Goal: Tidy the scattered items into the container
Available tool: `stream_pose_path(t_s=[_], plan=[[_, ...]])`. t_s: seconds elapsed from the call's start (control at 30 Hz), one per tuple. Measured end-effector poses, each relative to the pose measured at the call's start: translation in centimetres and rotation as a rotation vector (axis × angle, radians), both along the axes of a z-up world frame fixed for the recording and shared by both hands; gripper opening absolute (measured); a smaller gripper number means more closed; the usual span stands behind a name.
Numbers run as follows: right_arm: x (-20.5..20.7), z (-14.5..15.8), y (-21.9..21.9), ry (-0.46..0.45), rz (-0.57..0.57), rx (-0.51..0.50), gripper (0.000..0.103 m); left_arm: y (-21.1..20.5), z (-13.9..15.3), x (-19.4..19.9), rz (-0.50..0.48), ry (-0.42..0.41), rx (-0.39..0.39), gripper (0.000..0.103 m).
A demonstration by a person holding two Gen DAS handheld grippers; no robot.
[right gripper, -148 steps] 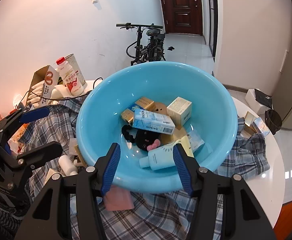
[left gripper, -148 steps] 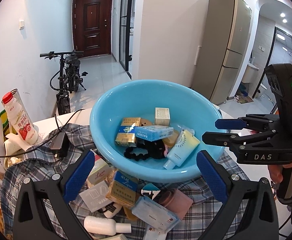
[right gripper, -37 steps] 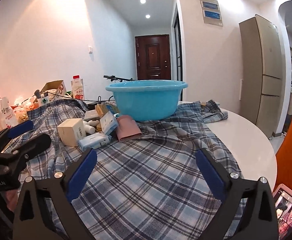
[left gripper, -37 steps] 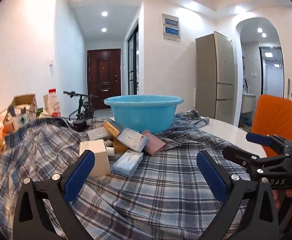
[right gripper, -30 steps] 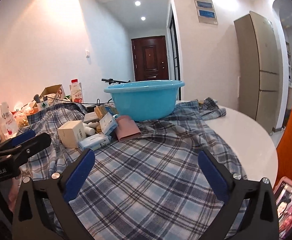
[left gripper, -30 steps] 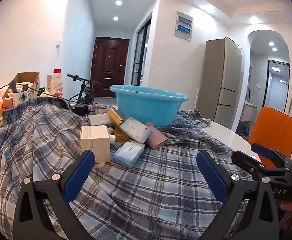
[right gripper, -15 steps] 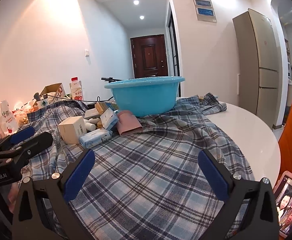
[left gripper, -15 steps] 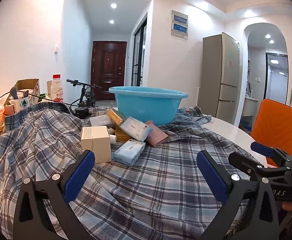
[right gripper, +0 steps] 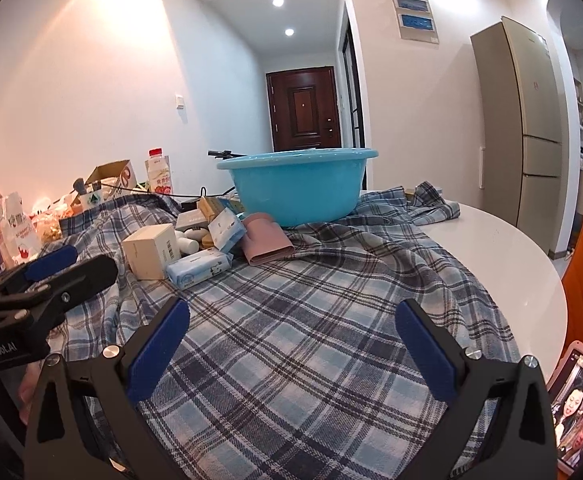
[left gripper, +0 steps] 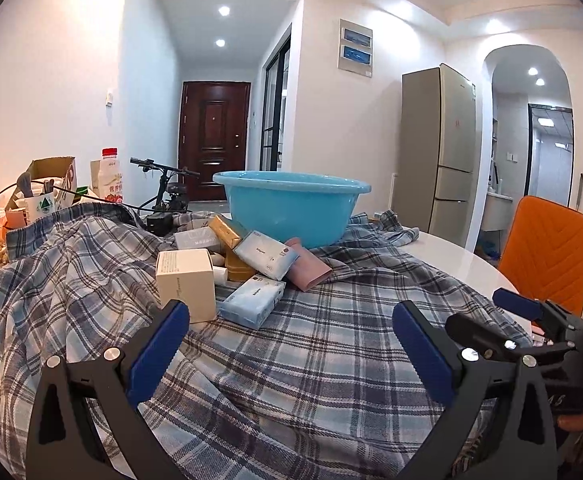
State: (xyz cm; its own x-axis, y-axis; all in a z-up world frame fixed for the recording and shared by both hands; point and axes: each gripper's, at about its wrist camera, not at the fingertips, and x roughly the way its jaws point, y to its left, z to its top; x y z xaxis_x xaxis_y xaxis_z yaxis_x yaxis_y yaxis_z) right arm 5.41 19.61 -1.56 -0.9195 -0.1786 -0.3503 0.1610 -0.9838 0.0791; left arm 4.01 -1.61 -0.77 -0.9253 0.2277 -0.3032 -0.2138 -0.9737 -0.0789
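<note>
A blue basin (left gripper: 291, 208) (right gripper: 297, 184) stands on a plaid cloth (left gripper: 311, 344) at the far side of the table. Scattered in front of it lie a cream box (left gripper: 185, 282) (right gripper: 151, 250), a light blue pack (left gripper: 253, 300) (right gripper: 199, 268), a pink pouch (left gripper: 309, 266) (right gripper: 267, 246), a blue-white box (left gripper: 265, 254) and gold boxes (left gripper: 225, 232). My left gripper (left gripper: 291, 352) is open and empty, low above the cloth, short of the items. My right gripper (right gripper: 293, 344) is open and empty, to the right of the left one.
Cartons, a milk bottle (left gripper: 111, 178) and snack bags crowd the table's left side. A black charger with cable (left gripper: 159, 222) lies behind the boxes. An orange chair (left gripper: 547, 252) stands to the right. A tablet (right gripper: 579, 400) lies at the near right edge.
Both grippers have pulled back from over the basin and dropped low near the table's front edge. In the last second they have barely moved. Both stay open.
</note>
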Motion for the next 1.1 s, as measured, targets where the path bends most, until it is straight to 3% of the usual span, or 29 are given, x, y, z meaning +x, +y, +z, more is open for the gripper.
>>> stream_pose_path(t_s=[1.1], plan=[[-0.57, -0.98, 0.22, -0.035, -0.004, -0.011, 0.102, 0.18, -0.92, -0.68, 0.0, -0.04, 0.011, 0.103]])
